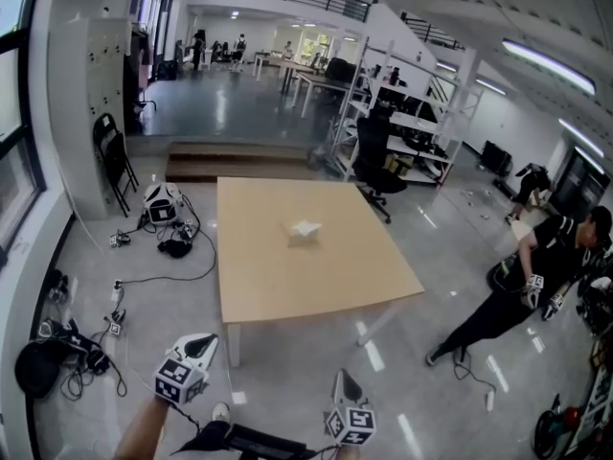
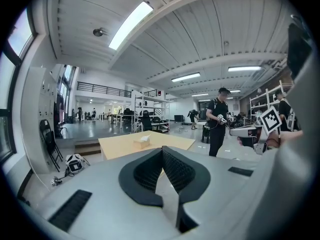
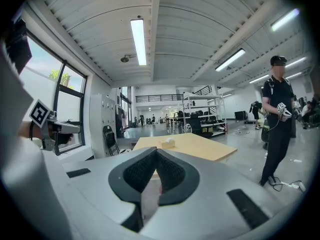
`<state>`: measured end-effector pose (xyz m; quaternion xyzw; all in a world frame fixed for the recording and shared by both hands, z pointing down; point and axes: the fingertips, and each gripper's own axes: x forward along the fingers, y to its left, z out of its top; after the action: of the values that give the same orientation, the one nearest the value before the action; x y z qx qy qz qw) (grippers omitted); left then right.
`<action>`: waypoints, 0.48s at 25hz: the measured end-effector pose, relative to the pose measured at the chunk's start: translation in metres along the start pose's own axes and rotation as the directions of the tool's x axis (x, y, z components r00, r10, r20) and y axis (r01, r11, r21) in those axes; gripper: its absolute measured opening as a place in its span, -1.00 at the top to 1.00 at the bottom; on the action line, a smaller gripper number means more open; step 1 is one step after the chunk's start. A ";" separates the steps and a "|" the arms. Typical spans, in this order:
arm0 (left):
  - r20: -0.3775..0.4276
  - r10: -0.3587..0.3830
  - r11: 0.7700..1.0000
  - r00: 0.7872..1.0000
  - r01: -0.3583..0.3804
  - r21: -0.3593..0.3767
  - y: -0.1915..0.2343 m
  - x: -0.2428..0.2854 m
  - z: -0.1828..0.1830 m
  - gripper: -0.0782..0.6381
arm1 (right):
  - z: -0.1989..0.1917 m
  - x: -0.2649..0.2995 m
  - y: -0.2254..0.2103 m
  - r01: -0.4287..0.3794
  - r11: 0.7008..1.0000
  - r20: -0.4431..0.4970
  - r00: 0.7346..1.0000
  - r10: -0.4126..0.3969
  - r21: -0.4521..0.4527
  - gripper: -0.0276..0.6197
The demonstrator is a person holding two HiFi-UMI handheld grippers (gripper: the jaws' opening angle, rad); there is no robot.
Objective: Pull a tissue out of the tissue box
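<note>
Clenched empty, left tongs (image 2: 161, 154) and right tongs (image 3: 156, 156) hang well apart from the tan cardboard tissue box (image 1: 305, 232) on the pale wooden desk (image 1: 287, 286), whose white tissue tuft (image 1: 307, 224) looks flimsy, so pinch its tip.

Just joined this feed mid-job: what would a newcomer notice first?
A wooden table stands mid-floor, only the tissue box on it. The left gripper and right gripper sit low in the head view, short of the table, fingers shut and empty. A person in black stands at right.
</note>
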<state>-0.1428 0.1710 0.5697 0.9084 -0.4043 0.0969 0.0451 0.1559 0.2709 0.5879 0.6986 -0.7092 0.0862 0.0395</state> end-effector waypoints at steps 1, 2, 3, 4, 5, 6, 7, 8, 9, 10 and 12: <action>0.001 0.000 1.000 1.000 0.000 0.002 0.001 0.003 0.001 0.76 | -0.001 0.003 -0.001 -0.001 1.000 -0.002 1.000 0.001 0.002 0.89; 0.000 -0.001 1.000 1.000 0.001 0.004 0.002 0.007 0.002 0.76 | -0.001 0.007 -0.002 -0.002 1.000 -0.004 1.000 0.002 0.003 0.89; -0.002 -0.003 1.000 1.000 0.003 0.004 0.003 0.011 0.002 0.76 | -0.001 0.011 -0.003 -0.002 1.000 -0.005 1.000 0.002 0.003 0.89; -0.005 -0.006 1.000 1.000 0.006 0.004 0.005 0.016 0.002 0.76 | -0.002 0.015 -0.005 0.000 1.000 -0.007 1.000 0.000 0.003 0.89; -0.006 -0.008 1.000 1.000 0.008 0.005 0.007 0.021 0.003 0.76 | -0.001 0.019 -0.006 0.001 1.000 -0.009 1.000 -0.001 0.003 0.89; -0.004 -0.010 1.000 1.000 0.010 0.006 0.009 0.027 0.004 0.76 | -0.001 0.024 -0.008 0.003 1.000 -0.009 1.000 -0.003 0.002 0.89; -0.003 -0.010 1.000 1.000 0.010 0.006 0.013 0.034 0.005 0.76 | 0.000 0.030 -0.010 0.006 1.000 -0.009 1.000 -0.006 0.000 0.89; -0.002 -0.010 1.000 1.000 0.010 0.005 0.017 0.040 0.006 0.76 | 0.001 0.036 -0.011 0.008 1.000 -0.009 1.000 -0.008 -0.001 0.89; -0.001 -0.011 1.000 1.000 0.011 0.005 0.021 0.046 0.007 0.76 | 0.001 0.042 -0.013 0.011 1.000 -0.010 1.000 -0.011 0.000 0.89; 0.001 -0.013 1.000 1.000 0.013 0.006 0.024 0.052 0.009 0.76 | 0.001 0.047 -0.014 0.013 1.000 -0.012 1.000 -0.013 0.002 0.89; 0.005 -0.017 1.000 1.000 0.017 0.010 0.031 0.064 0.015 0.76 | 0.005 0.060 -0.017 0.016 1.000 -0.011 1.000 -0.016 0.004 0.89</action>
<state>-0.1219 0.1018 0.5687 0.9122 -0.3962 0.0964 0.0404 0.1717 0.2106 0.5945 0.7038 -0.7032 0.0912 0.0425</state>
